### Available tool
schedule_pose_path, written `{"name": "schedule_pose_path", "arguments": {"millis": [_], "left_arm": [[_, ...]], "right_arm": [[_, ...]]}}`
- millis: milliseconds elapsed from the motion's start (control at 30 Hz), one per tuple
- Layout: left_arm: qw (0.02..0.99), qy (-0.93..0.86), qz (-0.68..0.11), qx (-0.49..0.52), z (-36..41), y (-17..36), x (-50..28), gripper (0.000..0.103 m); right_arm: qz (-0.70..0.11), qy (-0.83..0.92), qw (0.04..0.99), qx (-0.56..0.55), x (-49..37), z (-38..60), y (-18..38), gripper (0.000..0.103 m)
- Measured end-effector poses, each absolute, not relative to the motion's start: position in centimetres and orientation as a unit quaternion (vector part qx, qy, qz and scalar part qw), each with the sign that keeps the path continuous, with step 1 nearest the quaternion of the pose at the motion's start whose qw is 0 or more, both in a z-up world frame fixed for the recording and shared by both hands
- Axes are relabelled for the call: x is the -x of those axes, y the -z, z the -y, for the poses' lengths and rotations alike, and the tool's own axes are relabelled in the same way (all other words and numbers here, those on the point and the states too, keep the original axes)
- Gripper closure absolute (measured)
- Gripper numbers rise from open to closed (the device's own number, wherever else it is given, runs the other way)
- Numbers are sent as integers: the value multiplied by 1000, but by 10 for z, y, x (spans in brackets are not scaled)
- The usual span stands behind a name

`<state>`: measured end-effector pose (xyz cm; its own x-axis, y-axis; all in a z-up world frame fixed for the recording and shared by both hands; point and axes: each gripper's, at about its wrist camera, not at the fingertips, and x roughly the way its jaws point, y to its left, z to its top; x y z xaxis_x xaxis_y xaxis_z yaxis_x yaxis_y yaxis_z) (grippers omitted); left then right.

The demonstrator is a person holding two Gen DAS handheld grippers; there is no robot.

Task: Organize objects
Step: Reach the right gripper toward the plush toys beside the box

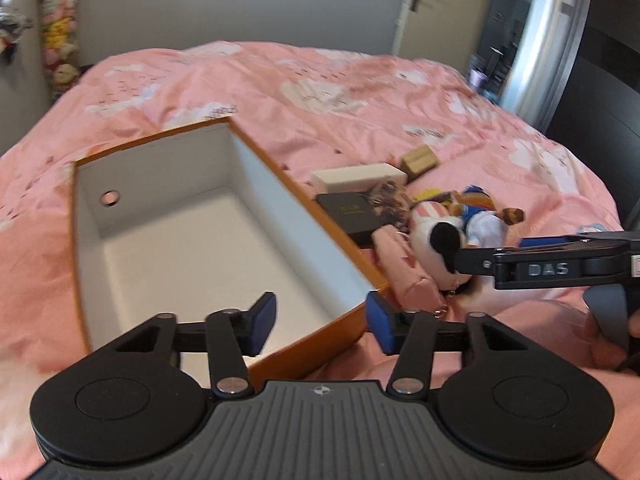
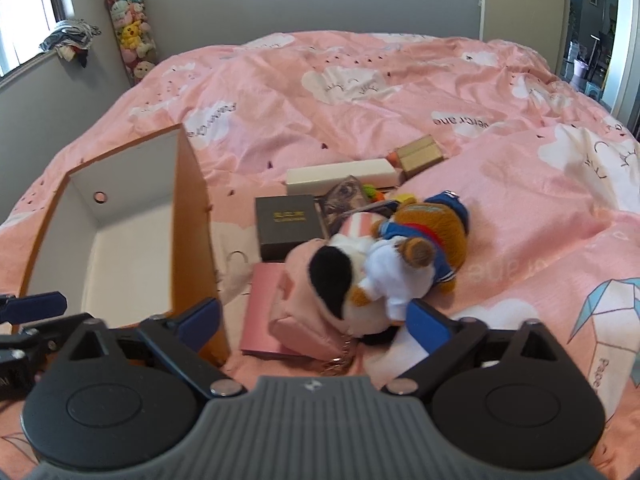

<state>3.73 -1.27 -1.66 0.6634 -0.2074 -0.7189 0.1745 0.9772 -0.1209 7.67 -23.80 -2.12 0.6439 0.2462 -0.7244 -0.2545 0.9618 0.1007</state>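
An empty orange box with a white inside (image 1: pixel 192 240) (image 2: pixel 120 248) lies on the pink bed. My left gripper (image 1: pixel 322 322) is open, its fingers astride the box's near right corner. My right gripper (image 2: pixel 316 320) is open, just in front of a pile: a white and black plush (image 2: pixel 344 280) (image 1: pixel 440 240), a brown bear plush in blue and white (image 2: pixel 424 248) (image 1: pixel 480 208), a pink pouch (image 2: pixel 308 320) and a pink flat case (image 2: pixel 264 312). Behind lie a black box (image 2: pixel 288 224) (image 1: pixel 352 212), a long white box (image 2: pixel 340 176) (image 1: pixel 356 176) and a small tan box (image 2: pixel 420 156) (image 1: pixel 420 160).
The pink quilt (image 2: pixel 360 92) covers the whole bed. A hanging rack of plush toys (image 2: pixel 128 28) stands by the far left wall. A door (image 1: pixel 432 0) and an open doorway (image 2: pixel 592 28) are at the far right.
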Motion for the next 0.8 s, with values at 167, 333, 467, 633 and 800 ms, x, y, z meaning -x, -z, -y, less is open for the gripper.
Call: {"name": "schedule_pose_path", "arguments": {"millis": [167, 333, 467, 633, 800], "left_arm": [[905, 156, -395, -11, 31, 4, -61, 53], [890, 208, -405, -16, 53, 0, -90, 53], [877, 234, -419, -14, 69, 3, -116, 55], [846, 267, -462, 19, 86, 15, -151, 61], [819, 273, -505, 23, 98, 29, -172, 61]], "right_arm": [[-422, -123, 898, -7, -95, 255, 27, 32], [-418, -102, 902, -21, -110, 273, 21, 44], [-409, -90, 908, -24, -123, 285, 14, 44], [-419, -94, 902, -37, -147, 289, 19, 46], [-448, -90, 888, -46, -169, 287, 35, 45]]}}
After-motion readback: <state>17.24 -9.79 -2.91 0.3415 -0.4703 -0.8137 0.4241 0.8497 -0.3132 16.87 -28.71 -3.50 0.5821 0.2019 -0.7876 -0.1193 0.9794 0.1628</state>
